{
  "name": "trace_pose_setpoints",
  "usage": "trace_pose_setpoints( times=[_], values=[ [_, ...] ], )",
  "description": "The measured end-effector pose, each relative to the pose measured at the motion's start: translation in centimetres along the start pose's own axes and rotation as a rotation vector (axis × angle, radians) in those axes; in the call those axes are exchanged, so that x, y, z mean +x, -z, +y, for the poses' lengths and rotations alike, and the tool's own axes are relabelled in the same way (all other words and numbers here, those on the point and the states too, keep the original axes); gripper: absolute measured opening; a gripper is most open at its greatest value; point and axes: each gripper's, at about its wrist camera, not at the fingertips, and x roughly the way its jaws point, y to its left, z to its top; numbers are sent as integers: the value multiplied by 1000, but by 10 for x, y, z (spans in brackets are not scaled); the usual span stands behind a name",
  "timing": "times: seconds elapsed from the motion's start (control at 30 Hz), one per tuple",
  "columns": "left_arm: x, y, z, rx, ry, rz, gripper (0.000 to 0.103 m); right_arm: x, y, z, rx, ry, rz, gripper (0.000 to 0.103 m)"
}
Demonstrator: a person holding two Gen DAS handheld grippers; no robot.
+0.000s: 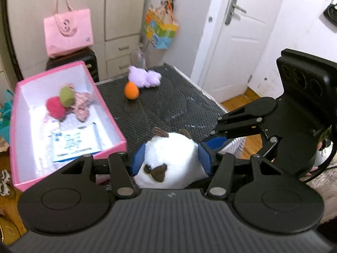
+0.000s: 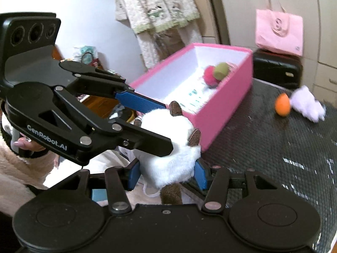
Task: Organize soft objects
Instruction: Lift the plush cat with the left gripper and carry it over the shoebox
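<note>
The left gripper (image 1: 171, 160) is clamped on the head of a white plush cat (image 1: 170, 158), its blue pads pressed into the fur on either side of the face. The right gripper (image 2: 167, 175) is clamped on the same toy lower down, around the body above a brown tail. The plush is carried between them, clear of the dark worktop (image 1: 168, 105), over its near edge and just beside the near corner of the pink box (image 1: 109, 113).

The cat's long axis appears to run from the head in the left gripper to the tail end in the right one, ears pointing toward the box and the face turned back toward the left wrist camera.

The main risk is the soft fur sliding out of one pair of pads if the two grippers drift apart or twist against each other. The toy could also snag on the box's near wall and push the box toward the worktop's left edge. An orange ball (image 1: 131, 90) and a lilac plush (image 1: 145, 77) wait near the far edge.
</note>
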Motion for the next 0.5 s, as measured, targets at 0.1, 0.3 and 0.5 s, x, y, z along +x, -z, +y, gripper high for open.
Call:
trace_pose_setpoints(
  times=[0.1, 0.3, 0.5],
  values=[
    [-19, -2, 11, -10, -24, -45, 53, 1, -17, 10, -25, -13, -16, 58],
    [-50, -6, 40, -34, -75, -158, 53, 9, -55, 36, -99, -3, -71, 58],
    [-63, -13, 68, -27, -158, -273, 53, 27, -92, 43, -135, -8, -126, 58]
  ],
)
